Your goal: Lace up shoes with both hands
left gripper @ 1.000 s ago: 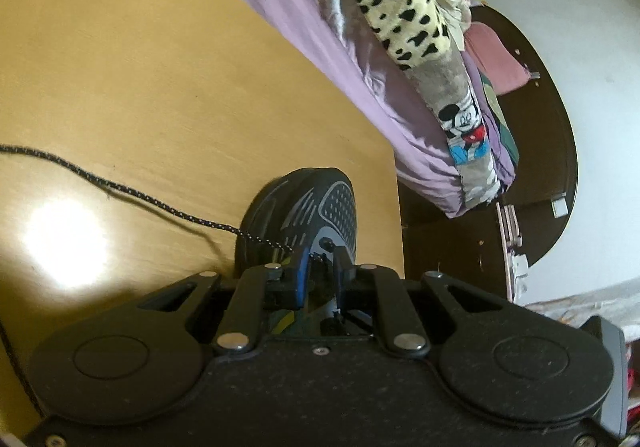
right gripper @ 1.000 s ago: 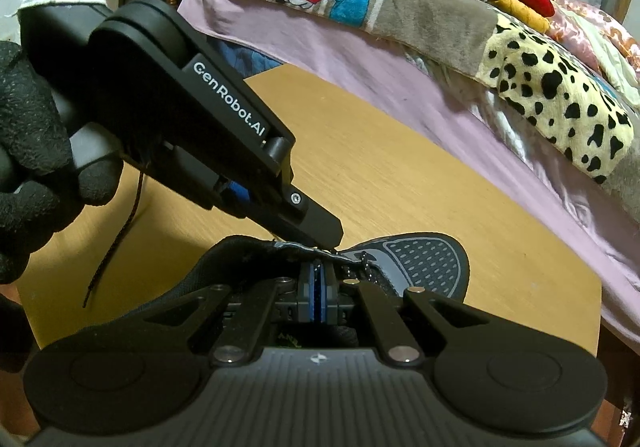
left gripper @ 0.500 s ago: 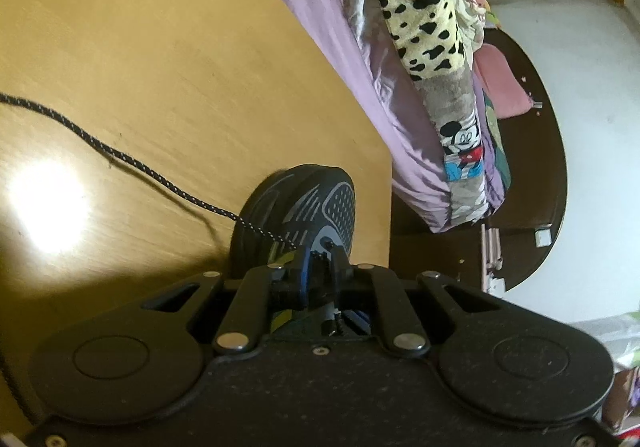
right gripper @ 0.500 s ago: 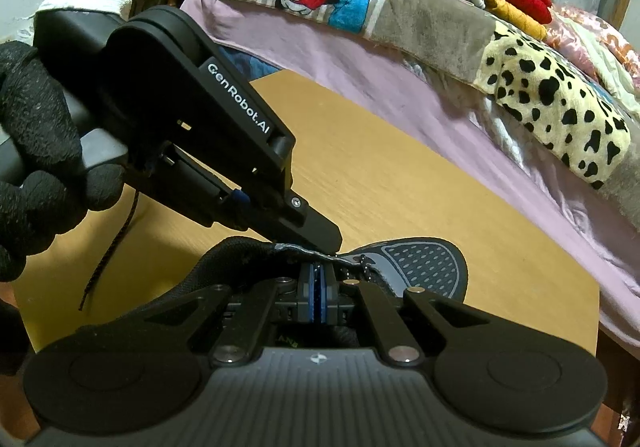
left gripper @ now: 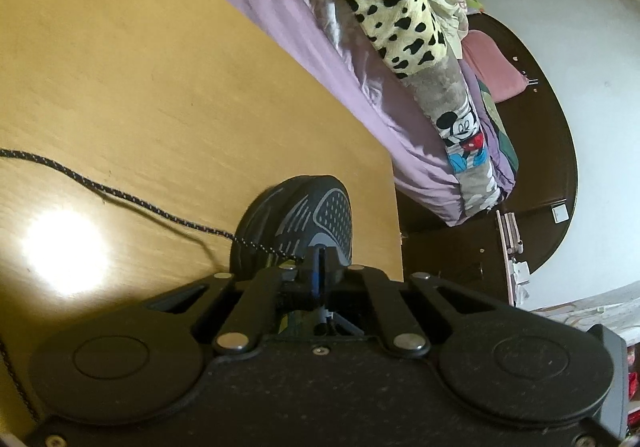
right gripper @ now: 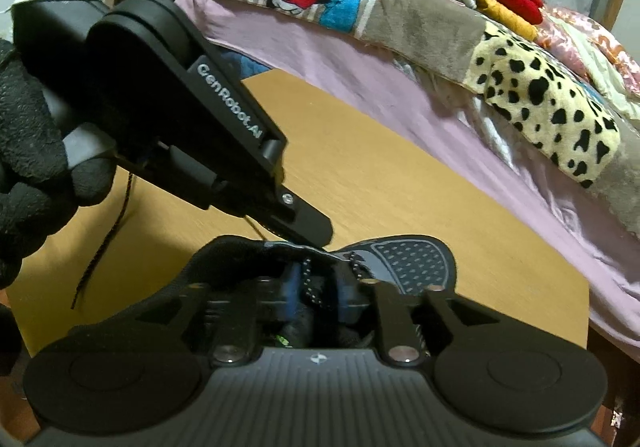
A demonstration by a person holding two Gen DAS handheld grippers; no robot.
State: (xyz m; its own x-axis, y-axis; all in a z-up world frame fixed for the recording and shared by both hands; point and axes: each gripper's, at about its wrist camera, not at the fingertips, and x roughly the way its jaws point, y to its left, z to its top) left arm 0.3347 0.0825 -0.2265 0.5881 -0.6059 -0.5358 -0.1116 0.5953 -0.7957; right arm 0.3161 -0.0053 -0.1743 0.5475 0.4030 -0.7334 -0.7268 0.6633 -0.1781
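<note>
A black and grey mesh shoe (left gripper: 308, 219) stands on the wooden table (left gripper: 160, 87), toe pointing away; it also shows in the right wrist view (right gripper: 404, 259). A black speckled lace (left gripper: 120, 195) runs from the left across the table to the shoe's eyelets. My left gripper (left gripper: 319, 267) is shut at the top of the shoe, where the lace ends; in the right wrist view (right gripper: 316, 237) its tip touches the shoe's eyelet area. My right gripper (right gripper: 318, 287) is open just above the shoe's opening, with a stretch of lace (right gripper: 308, 281) between its blue pads.
A bed with a purple sheet (right gripper: 360, 59) and piled blankets and clothes runs along the table's far edge. The table's right edge (left gripper: 396, 207) drops off beside the shoe. A gloved hand (right gripper: 28, 151) holds the left gripper. The lace's loose end (right gripper: 104, 247) lies at the left.
My right gripper has opened; it was shut at the shoe's eyelets before. My left gripper stays shut at the lace and has tilted a little.
</note>
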